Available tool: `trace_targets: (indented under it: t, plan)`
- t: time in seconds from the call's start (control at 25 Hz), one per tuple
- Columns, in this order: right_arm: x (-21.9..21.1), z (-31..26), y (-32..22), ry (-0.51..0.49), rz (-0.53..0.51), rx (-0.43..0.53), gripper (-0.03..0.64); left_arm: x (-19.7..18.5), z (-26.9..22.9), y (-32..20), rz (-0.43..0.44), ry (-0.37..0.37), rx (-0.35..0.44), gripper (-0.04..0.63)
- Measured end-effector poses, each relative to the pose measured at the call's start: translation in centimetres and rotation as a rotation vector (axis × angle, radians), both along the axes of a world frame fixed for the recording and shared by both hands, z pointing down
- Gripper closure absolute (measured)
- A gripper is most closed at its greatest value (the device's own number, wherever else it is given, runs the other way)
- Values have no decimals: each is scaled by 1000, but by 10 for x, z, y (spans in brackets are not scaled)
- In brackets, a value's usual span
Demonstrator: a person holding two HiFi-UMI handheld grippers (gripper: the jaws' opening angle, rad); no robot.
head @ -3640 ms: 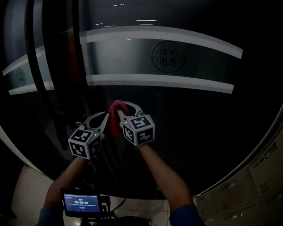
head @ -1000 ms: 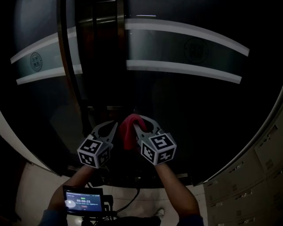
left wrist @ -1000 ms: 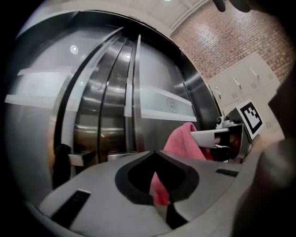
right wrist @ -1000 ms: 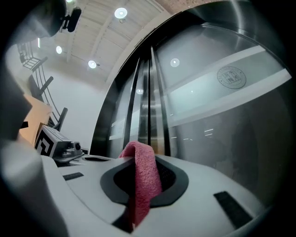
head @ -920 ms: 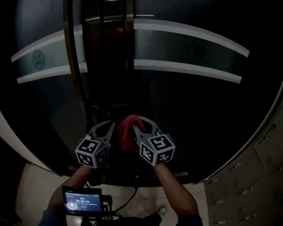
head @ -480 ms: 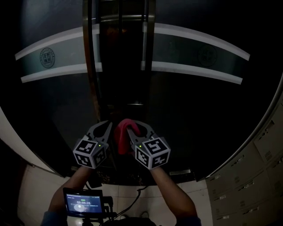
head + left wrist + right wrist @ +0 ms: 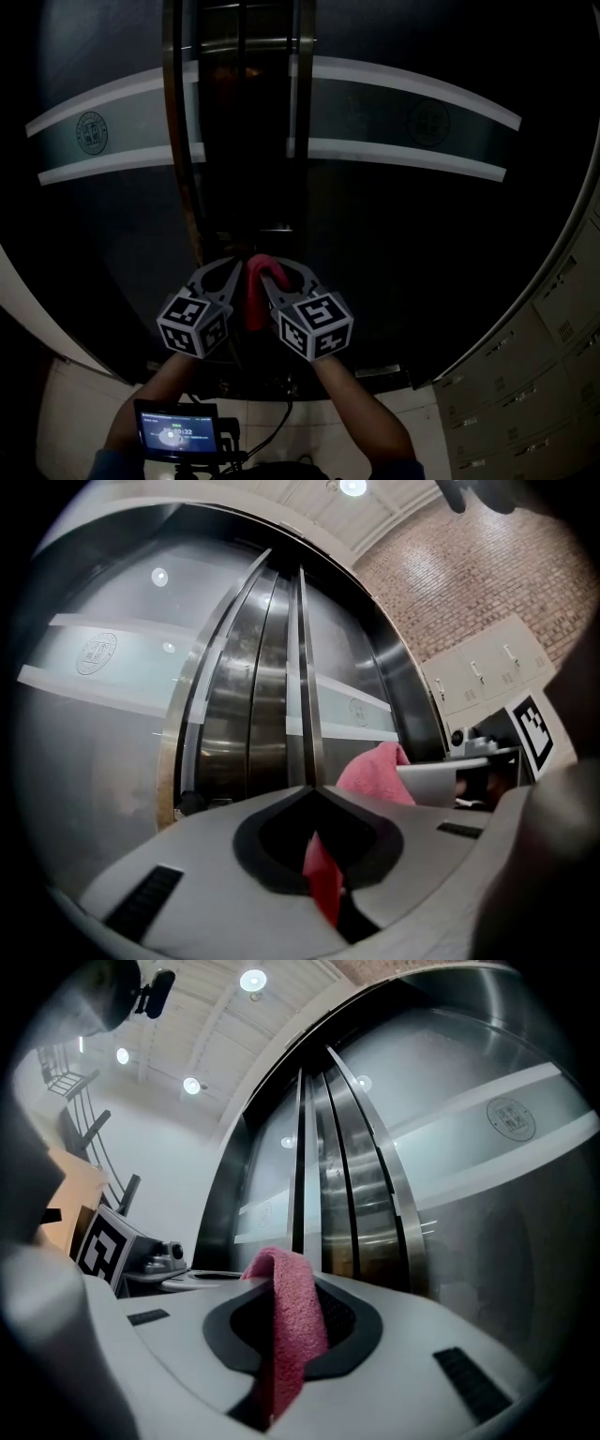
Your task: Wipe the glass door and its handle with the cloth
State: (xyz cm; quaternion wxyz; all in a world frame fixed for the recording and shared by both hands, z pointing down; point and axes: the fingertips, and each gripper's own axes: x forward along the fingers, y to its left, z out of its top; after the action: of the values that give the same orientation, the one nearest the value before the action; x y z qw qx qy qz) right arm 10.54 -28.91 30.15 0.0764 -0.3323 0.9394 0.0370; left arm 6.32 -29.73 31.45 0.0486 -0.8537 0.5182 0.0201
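The dark glass door (image 7: pixel 422 216) with white frosted bands fills the head view, and tall metal handles (image 7: pixel 302 84) run down its middle. My right gripper (image 7: pixel 274 274) is shut on the red cloth (image 7: pixel 253 298), which drapes over its tip (image 7: pixel 300 1274) and hangs down. My left gripper (image 7: pixel 234 265) sits close beside it on the left, jaws together. A red strip of cloth (image 7: pixel 323 883) shows in the slit behind its tip (image 7: pixel 314 789). Both grippers are low, in front of the metal frame (image 7: pixel 305 696) between the doors.
Pale lockers (image 7: pixel 553 309) stand at the right, against a brick wall (image 7: pixel 469 583). A small lit screen (image 7: pixel 171 433) hangs at the person's waist. Light floor tiles (image 7: pixel 66 403) show at the lower left. The second handle (image 7: pixel 176 141) is on the left door.
Both grippers, still side by side with the cloth, have moved from the right pane's glass to in front of the central metal frame. The handles now stand right above them.
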Motion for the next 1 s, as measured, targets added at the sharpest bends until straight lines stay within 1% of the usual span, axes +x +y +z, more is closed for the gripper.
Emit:
trace_targets:
  t: [0.12, 0.28, 0.4, 0.52, 0.6, 0.64, 0.76, 0.84, 0.92, 1.0]
  plan:
    - [4, -1, -4, 1, 2, 0, 584, 3, -4, -4, 4, 5, 13, 588]
    - [8, 0, -9, -2, 2, 0, 584, 10, -3, -9, 1, -16, 9, 588]
    - [7, 0, -12, -1, -8, 4, 584, 12, -3, -14, -2, -11, 6, 588]
    - [5, -17, -21, 0, -28, 9, 584, 15, -14, -21, 14, -13, -8, 588]
    - [6, -54, -32, 2, -37, 47, 584, 19, -44, -28, 31, -20, 14, 589]
    - [8, -81, -39, 2, -36, 78, 584, 21, -66, -32, 45, -10, 28, 588]
    - [15, -182, -64, 22, -11, 197, 584, 32, -133, -45, 120, 46, 47, 588]
    - [16, -252, -81, 41, 1, 250, 584, 40, -174, -55, 168, 73, 58, 588]
    - [16, -312, -98, 55, 12, 263, 584, 40, -202, -65, 171, 84, 74, 588]
    - [19, -358, -114, 87, 57, 282, 584, 36, -213, -75, 152, 90, 75, 588]
